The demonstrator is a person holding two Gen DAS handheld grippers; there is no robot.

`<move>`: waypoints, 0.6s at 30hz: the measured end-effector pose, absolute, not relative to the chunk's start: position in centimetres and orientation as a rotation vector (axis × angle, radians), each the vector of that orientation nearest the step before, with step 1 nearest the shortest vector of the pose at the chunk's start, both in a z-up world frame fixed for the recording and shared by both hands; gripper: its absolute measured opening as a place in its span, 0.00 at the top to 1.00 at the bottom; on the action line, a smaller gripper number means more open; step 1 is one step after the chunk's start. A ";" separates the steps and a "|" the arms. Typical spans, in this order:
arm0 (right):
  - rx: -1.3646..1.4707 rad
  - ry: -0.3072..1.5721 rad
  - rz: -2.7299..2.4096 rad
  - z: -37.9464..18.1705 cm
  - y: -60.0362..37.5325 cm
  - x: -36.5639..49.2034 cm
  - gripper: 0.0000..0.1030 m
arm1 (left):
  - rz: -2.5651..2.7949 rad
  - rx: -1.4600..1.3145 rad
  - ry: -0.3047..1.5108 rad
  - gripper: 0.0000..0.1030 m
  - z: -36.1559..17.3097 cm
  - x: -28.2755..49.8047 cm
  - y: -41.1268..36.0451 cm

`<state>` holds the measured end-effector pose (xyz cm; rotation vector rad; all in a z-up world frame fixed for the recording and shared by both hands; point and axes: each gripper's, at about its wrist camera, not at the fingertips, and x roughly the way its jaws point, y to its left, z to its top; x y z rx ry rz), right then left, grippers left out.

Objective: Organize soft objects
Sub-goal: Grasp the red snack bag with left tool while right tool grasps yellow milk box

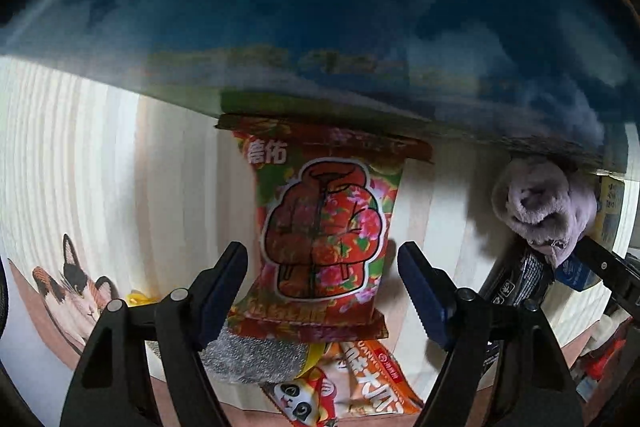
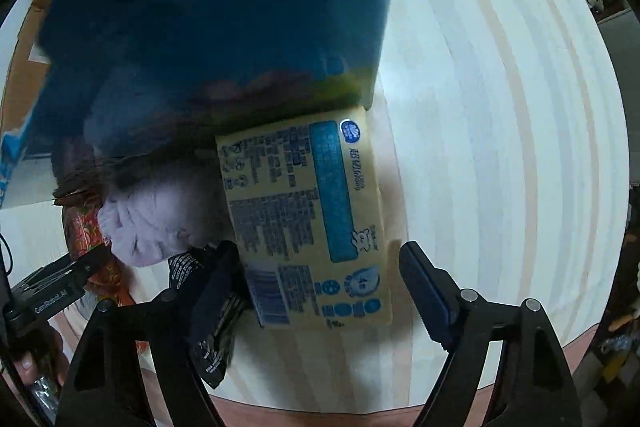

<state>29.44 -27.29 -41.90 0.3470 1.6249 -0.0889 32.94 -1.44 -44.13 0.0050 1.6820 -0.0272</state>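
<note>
My left gripper [image 1: 322,291] is open, its jaws on either side of a red flowered packet [image 1: 326,227] printed with a jacket, whose far end lies under a blue box [image 1: 320,7]. A lilac plush cloth [image 1: 540,205] lies to the right, also in the right wrist view [image 2: 152,223]. My right gripper [image 2: 316,291] is open around the near end of a pale yellow packet [image 2: 308,219] with blue print. That packet's far end is under the blue box [image 2: 224,15]. The left gripper [image 2: 68,287] shows at the left edge of the right wrist view.
All lies on a white striped tabletop [image 2: 500,147]. A silver scouring pad [image 1: 256,359] and an orange panda packet [image 1: 352,383] lie under the red packet. A black packet [image 2: 212,319] lies under my right gripper's left finger. A cat picture [image 1: 76,287] is at the left.
</note>
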 end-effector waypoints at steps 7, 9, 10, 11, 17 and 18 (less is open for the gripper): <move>0.336 1.635 -0.087 -42.7 -27.5 29.6 0.33 | -0.018 0.011 1.666 0.57 -44.0 32.8 -1.7; 0.328 1.635 -0.085 -42.6 -27.6 29.3 0.33 | -0.007 0.010 1.655 0.58 -43.2 32.0 -1.7; 0.324 1.635 -0.081 -42.4 -27.6 28.9 0.34 | -0.006 0.008 1.650 0.58 -42.7 31.5 -1.9; 0.319 1.632 -0.074 -42.1 -27.6 28.5 0.34 | -0.007 0.001 1.642 0.58 -42.1 30.9 -2.1; 0.306 1.607 -0.019 -39.0 -26.1 25.0 0.35 | -0.038 -0.023 1.584 0.58 -37.7 26.4 -3.1; 0.304 1.600 -0.009 -38.6 -25.9 24.4 0.36 | -0.046 -0.024 1.575 0.58 -37.0 25.6 -3.5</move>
